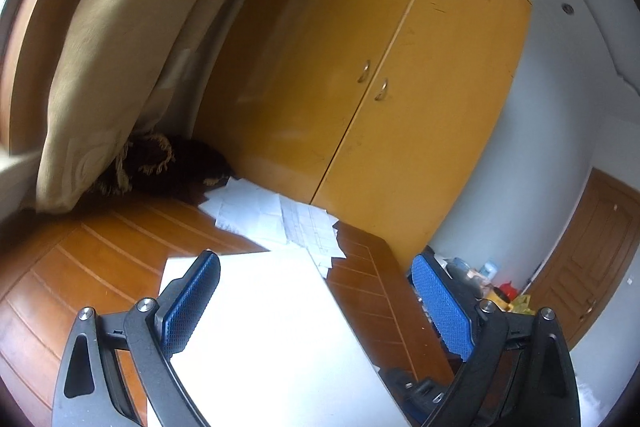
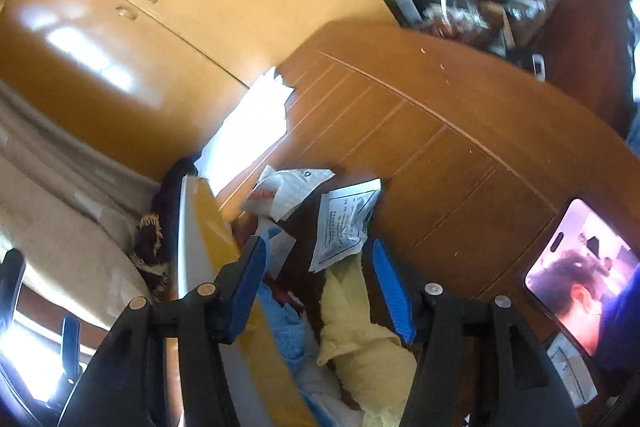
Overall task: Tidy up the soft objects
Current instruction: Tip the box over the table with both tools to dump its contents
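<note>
My right gripper (image 2: 320,291) stands spread over a rolled yellow towel (image 2: 360,339) lying between its 2 blue pads, which don't press it; a blue cloth (image 2: 286,323) lies just beside. My left gripper (image 1: 316,307) is spread above white board (image 1: 272,339). Beyond, loose papers (image 1: 280,219) and a wardrobe (image 1: 360,67).

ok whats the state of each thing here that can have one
wardrobe doors: closed
left tongs: open, nothing between them
right tongs: open, over the yellow cloth, not pinching it
yellow cloth: crumpled
blue cloth: crumpled
phone: screen on
</note>
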A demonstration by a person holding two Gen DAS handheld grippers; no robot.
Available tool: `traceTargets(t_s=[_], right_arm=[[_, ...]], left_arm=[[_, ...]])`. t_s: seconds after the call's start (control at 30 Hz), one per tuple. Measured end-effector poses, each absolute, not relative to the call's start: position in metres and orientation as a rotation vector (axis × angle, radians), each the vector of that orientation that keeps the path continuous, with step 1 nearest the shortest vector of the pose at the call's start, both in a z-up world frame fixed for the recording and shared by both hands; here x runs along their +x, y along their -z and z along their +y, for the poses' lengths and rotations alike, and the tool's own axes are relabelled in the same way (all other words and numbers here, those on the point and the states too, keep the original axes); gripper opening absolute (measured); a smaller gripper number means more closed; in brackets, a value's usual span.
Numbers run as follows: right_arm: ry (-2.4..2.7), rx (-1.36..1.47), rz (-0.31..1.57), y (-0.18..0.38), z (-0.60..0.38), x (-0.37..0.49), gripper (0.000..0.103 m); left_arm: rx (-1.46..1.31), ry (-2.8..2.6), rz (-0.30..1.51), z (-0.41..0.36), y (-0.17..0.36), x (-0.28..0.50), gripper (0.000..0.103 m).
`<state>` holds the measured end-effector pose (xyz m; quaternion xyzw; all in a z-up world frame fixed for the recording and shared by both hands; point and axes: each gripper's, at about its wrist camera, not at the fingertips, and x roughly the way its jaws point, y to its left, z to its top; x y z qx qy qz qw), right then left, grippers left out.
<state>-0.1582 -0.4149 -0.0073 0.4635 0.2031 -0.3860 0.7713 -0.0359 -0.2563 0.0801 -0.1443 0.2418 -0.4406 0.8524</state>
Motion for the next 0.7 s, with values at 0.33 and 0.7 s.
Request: traceTargets(t_s=[0.33, 0.7], right_arm=[[0.709, 0.747, 0.414, -0.062, -0.370, -0.146, 0.056], [0.417, 0.863, 0.436, -0.070, -0.344, -0.076, 0.056]], left_arm=[[-0.477, 0.863, 0.444, -0.186, -0.095, -0.027, 0.098], [-0.571, 0.767, 0.377, -0.113, -0.101, -0.003, 0.098]])
